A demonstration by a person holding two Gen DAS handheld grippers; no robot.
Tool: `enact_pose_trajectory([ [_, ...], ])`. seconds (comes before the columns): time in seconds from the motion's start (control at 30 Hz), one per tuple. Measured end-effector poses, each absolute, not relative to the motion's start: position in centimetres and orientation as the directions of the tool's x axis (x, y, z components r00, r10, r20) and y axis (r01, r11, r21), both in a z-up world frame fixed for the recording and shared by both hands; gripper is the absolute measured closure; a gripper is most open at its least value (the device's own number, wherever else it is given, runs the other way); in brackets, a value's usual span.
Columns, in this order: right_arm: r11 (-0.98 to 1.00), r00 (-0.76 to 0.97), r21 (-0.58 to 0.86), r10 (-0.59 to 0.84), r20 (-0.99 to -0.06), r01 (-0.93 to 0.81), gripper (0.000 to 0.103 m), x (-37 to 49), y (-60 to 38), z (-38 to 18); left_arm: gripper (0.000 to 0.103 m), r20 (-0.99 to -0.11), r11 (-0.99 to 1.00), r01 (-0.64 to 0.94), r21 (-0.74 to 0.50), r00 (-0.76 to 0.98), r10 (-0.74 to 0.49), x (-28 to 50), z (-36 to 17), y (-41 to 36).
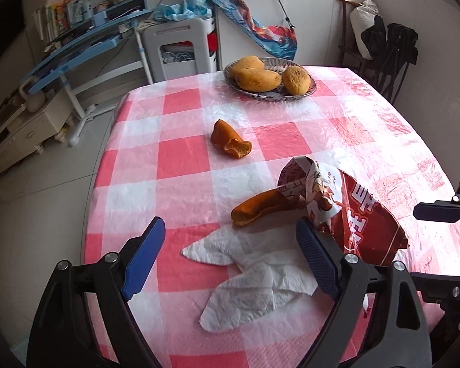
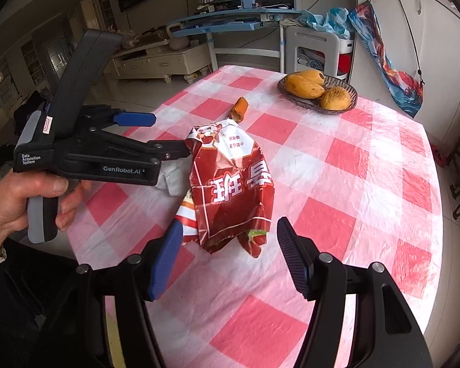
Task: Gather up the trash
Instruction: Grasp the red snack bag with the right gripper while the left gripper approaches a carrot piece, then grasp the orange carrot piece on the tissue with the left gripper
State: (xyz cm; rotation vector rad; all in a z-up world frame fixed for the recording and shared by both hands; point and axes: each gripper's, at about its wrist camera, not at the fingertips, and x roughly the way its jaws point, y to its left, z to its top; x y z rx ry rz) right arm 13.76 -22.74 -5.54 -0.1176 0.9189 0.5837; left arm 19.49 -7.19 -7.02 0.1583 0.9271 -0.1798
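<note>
At the near edge of the table (image 1: 174, 165), the left gripper (image 1: 230, 260) hangs with its jaws spread wide and nothing between them, over a crumpled white paper napkin (image 1: 254, 279) that lies flat on the checked cloth. The right gripper (image 2: 227, 263) also stands open and empty, pointed down at a crumpled red snack bag (image 2: 233, 184) just ahead of its fingertips; in the right wrist view a hand (image 2: 18, 205) holds the left gripper's handle beside that bag. I judge the step in hand to be the approach: nothing is gripped yet, and each gripper seems lined up on its own piece of trash. The next move calls for lowering the left jaws around a raised fold of the napkin, since it lies thin on the cloth, and closing the right jaws across the bag's crinkled body. Just beyond the napkin, one orange peel (image 1: 257, 208) lies touching the bag's far end; a second peel (image 1: 230, 142) sits apart toward the middle of the table. Near the far edge stands one dish (image 1: 309, 89) with three mangoes (image 1: 257, 79), which look like keepers. Trash count: one napkin, one bag, two peels. No bin shows in either view.
</note>
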Motion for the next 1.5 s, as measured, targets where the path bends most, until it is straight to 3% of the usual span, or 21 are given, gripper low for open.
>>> enact_pose_trajectory([
  [0.2, 0.843, 0.45, 0.166, 0.428, -0.784, -0.512, 0.041, 15.4, -22.8, -6.4, 0.022, -0.818, 0.953, 0.3, 0.046, 0.558, -0.137, 21.7, -8.1, -8.5],
  [0.37, 0.838, 0.422, 0.195, 0.441, -0.792, -0.51, 0.043, 16.0, -22.7, -7.1, 0.043, -0.832, 0.941, 0.337, 0.015, 0.527, -0.175, 22.5, -8.8, -9.1],
  [0.5, 0.832, 0.411, 0.188, 0.438, -0.799, -0.522, 0.05, 15.5, -22.5, -7.3, 0.063, -0.84, 0.936, 0.351, 0.014, 0.512, -0.179, 22.1, -9.3, -9.6],
  [0.57, 0.834, 0.41, 0.192, 0.439, -0.8, -0.517, 0.067, 15.4, -22.7, -7.3, 0.076, -0.841, 0.938, 0.347, -0.01, 0.505, -0.195, 21.9, -9.2, -9.6],
  [0.63, 0.834, 0.41, 0.201, 0.444, -0.797, -0.513, 0.072, 15.4, -22.9, -7.3, 0.082, -0.84, 0.937, 0.348, -0.028, 0.499, -0.21, 21.8, -9.1, -9.7],
  [0.73, 0.835, 0.414, 0.196, 0.442, -0.796, -0.513, 0.081, 15.4, -23.0, -7.2, 0.085, -0.835, 0.932, 0.361, -0.018, 0.507, -0.212, 21.4, -8.7, -10.1],
  [0.87, 0.839, 0.412, 0.211, 0.446, -0.794, -0.502, 0.08, 15.7, -23.1, -7.3, 0.086, -0.827, 0.933, 0.358, -0.049, 0.509, -0.239, 21.2, -8.1, -9.8],
  [0.9, 0.845, 0.425, 0.211, 0.444, -0.789, -0.491, 0.078, 15.8, -23.1, -7.4, 0.086, -0.825, 0.932, 0.358, -0.063, 0.507, -0.25, 21.3, -7.9, -9.7],
  [0.93, 0.848, 0.428, 0.216, 0.444, -0.787, -0.483, 0.066, 16.0, -23.2, -7.5, 0.086, -0.823, 0.93, 0.36, -0.076, 0.504, -0.262, 21.3, -7.8, -9.7],
  [1.0, 0.848, 0.42, 0.225, 0.448, -0.79, -0.48, 0.064, 16.3, -23.0, -7.9, 0.087, -0.819, 0.925, 0.37, -0.087, 0.502, -0.278, 21.2, -7.6, -9.7],
  [1.07, 0.844, 0.421, 0.219, 0.448, -0.789, -0.489, 0.068, 16.2, -22.7, -7.8, 0.088, -0.819, 0.922, 0.38, -0.081, 0.501, -0.278, 21.1, -7.4, -9.8],
  [1.17, 0.842, 0.438, 0.197, 0.444, -0.782, -0.501, 0.084, 15.9, -22.6, -7.1, 0.088, -0.819, 0.924, 0.376, -0.065, 0.51, -0.265, 21.0, -7.3, -9.7],
  [1.5, 0.828, 0.487, 0.109, 0.425, -0.763, -0.55, 0.092, 12.7, -23.4, -4.0, 0.088, -0.802, 0.948, 0.319, -0.001, 0.566, -0.191, 19.6, -5.9, -9.0],
])
